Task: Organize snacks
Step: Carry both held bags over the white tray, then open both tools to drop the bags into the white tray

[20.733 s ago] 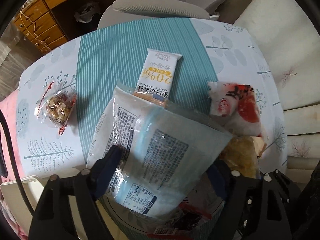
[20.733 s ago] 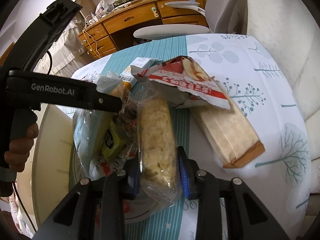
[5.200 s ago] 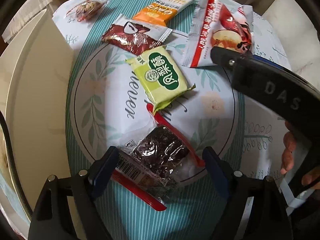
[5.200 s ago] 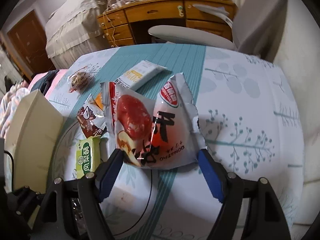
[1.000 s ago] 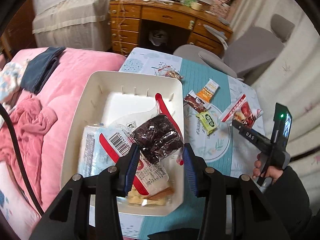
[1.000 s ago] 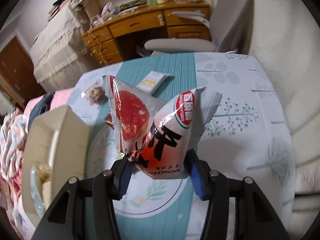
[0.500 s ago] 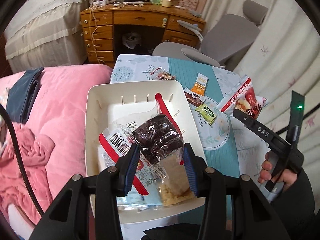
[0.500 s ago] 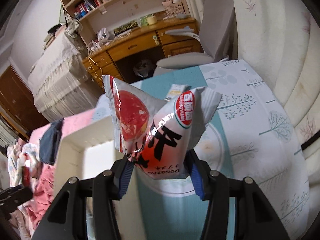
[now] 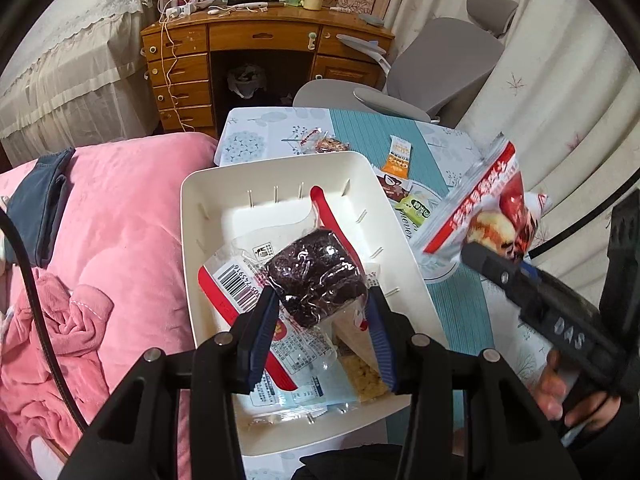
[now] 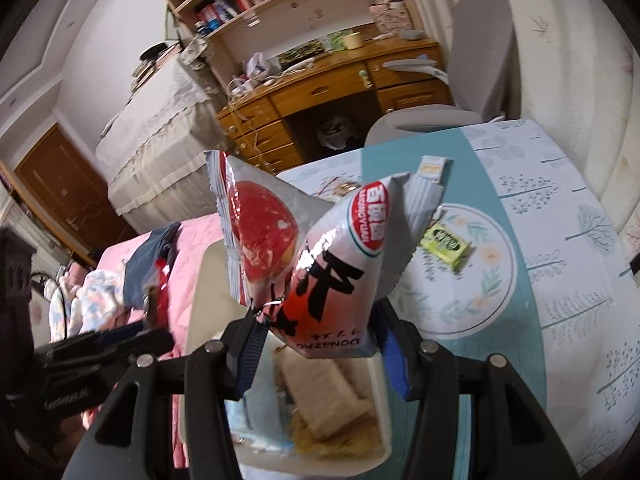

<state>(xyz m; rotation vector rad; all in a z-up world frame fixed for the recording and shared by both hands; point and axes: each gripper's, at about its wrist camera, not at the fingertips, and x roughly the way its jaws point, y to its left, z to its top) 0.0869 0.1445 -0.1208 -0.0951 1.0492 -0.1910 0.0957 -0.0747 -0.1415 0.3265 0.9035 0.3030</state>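
Right wrist view: fingers [image 10: 316, 344] still clamp the red pouch [image 10: 312, 256], now above the bin [image 10: 200, 280].

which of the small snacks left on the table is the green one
The square green packet lying on the round placemat, between the brown packet and the white basket. The others are orange, brown and clear.

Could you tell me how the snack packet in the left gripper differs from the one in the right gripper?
The dark snack packet is clear plastic showing brown-black contents; the red-and-white bag is opaque, printed foil. The dark snack packet hangs over the white bin, while the red-and-white bag is held beside it, mostly over the tablecloth. The red-and-white bag looks larger and puffier. Both are clamped, in the left gripper and right gripper.
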